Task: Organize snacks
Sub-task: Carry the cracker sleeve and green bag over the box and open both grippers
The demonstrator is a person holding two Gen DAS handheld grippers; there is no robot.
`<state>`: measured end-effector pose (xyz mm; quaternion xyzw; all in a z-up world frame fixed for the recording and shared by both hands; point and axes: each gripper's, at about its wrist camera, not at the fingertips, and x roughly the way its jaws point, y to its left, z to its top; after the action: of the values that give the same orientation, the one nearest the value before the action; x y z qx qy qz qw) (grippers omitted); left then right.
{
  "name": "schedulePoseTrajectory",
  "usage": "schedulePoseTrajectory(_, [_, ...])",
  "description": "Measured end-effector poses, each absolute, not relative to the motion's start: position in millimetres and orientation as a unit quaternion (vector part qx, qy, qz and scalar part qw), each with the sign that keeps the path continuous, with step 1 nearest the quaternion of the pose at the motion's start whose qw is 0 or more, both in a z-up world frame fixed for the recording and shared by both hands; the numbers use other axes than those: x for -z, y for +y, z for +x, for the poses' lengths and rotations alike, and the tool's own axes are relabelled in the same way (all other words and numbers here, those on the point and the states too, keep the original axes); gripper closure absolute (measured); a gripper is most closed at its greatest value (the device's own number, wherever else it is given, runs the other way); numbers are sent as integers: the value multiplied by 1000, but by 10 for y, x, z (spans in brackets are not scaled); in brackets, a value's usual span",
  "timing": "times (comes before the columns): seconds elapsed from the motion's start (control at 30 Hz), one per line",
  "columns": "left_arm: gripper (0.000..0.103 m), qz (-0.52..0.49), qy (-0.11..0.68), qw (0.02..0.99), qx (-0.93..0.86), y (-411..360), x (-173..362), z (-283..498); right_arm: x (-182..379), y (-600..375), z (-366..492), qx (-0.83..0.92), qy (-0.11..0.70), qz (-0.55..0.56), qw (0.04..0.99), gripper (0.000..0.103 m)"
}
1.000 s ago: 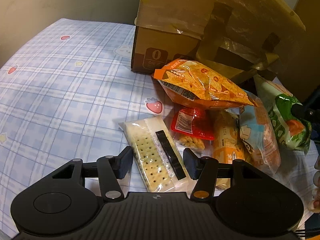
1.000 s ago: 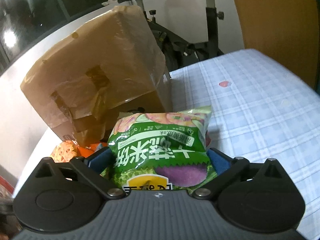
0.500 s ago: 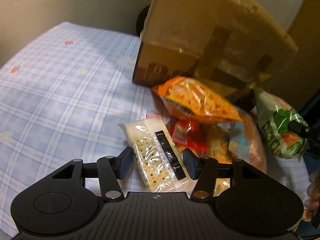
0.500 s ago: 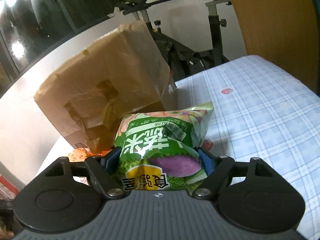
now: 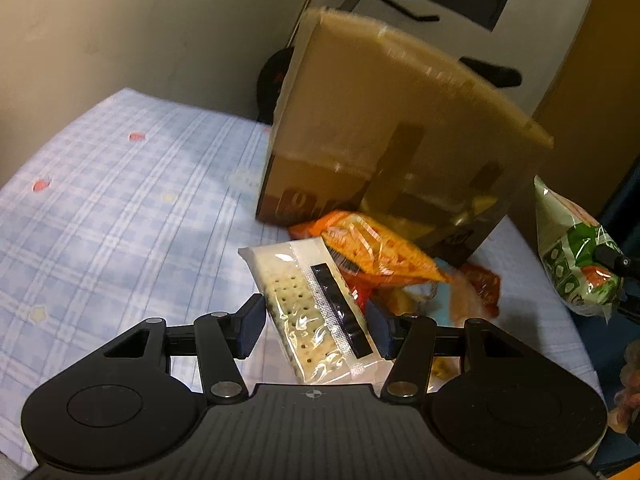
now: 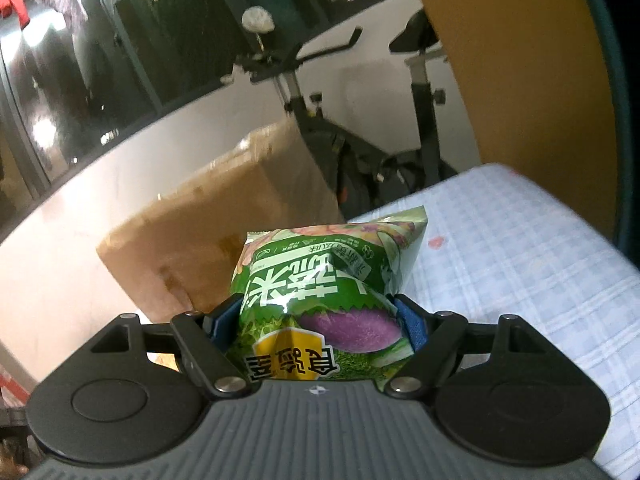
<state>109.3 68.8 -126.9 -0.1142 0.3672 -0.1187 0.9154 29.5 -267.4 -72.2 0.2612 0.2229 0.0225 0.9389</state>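
My left gripper (image 5: 316,320) is shut on a clear cracker pack (image 5: 310,304) with a black stripe and holds it above the blue checked cloth (image 5: 120,208). Beyond it lie an orange snack bag (image 5: 376,252) and several other packets (image 5: 472,292) in a pile in front of a cardboard box (image 5: 392,152). My right gripper (image 6: 320,316) is shut on a green snack bag (image 6: 324,300) and holds it up in the air. That bag also shows at the right edge of the left wrist view (image 5: 572,256). The box stands behind it in the right wrist view (image 6: 224,224).
An exercise bike (image 6: 352,120) stands behind the table. A brown panel (image 6: 520,80) rises at the right. A white wall (image 5: 140,28) runs behind the table on the left. The cloth extends to the right of the green bag (image 6: 520,264).
Both grippers have risen with their packs. The cracker pack has left the cloth and the pile now sits lower and farther. The green bag is higher, with the box smaller below it.
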Motion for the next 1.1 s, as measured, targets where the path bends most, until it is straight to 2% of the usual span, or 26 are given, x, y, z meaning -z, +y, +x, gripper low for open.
schedulePoseTrajectory(0.27, [46, -108, 300, 936, 147, 705, 743, 1067, 135, -2643, 444, -56, 157, 220, 961, 23])
schedulePoseTrajectory(0.53, [46, -88, 254, 949, 164, 598, 325, 1211, -240, -2391, 930, -102, 137, 155, 973, 23])
schedulePoseTrajectory(0.83, [46, -65, 196, 961, 182, 347, -194, 1667, -336, -2006, 1604, -110, 134, 65, 983, 23])
schedulePoseTrajectory(1.1, [46, -63, 190, 963, 180, 97, -318, 2333, -250, -1741, 2127, -81, 130, -12, 988, 23])
